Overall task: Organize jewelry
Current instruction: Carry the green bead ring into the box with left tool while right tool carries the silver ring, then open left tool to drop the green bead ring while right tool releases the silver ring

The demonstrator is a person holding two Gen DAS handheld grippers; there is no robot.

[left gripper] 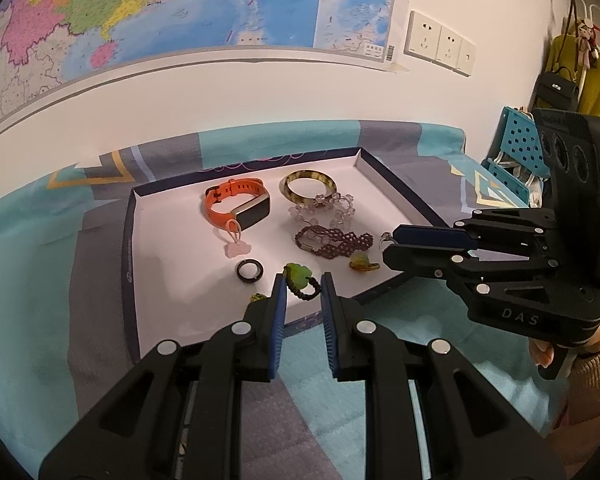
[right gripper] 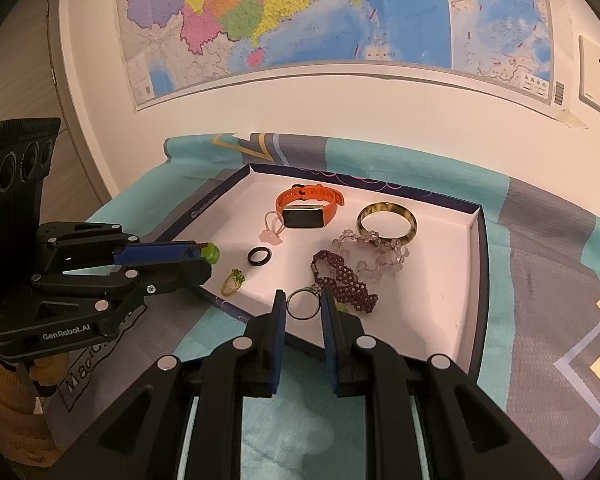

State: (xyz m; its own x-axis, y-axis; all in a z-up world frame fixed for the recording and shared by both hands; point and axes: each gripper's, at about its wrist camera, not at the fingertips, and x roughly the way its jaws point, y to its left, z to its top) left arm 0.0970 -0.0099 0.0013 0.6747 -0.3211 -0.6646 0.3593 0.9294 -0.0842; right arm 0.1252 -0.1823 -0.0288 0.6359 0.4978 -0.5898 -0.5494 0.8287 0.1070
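A shallow white tray [left gripper: 168,208] with dark walls lies on a patterned cloth. In it are an orange smartwatch [left gripper: 236,206], an amber bangle [left gripper: 310,186], a clear bead bracelet [left gripper: 332,208], a purple beaded bracelet [left gripper: 336,242], a black ring [left gripper: 250,271], a pink charm [left gripper: 236,246] and a small gold-green piece [right gripper: 233,283]. My left gripper [left gripper: 302,286] is shut on a dark bead loop with a green stone [left gripper: 298,274] above the tray's near edge. My right gripper [right gripper: 302,300] is shut on a thin silver ring [right gripper: 302,305] at the tray's near right.
The cloth-covered table [left gripper: 28,280] stands against a white wall with a large map [left gripper: 140,12] and sockets [left gripper: 440,42]. A blue perforated rack [left gripper: 516,148] and hanging clothes [left gripper: 580,76] are at the far right. An amber-green charm [left gripper: 362,263] lies near the tray's right edge.
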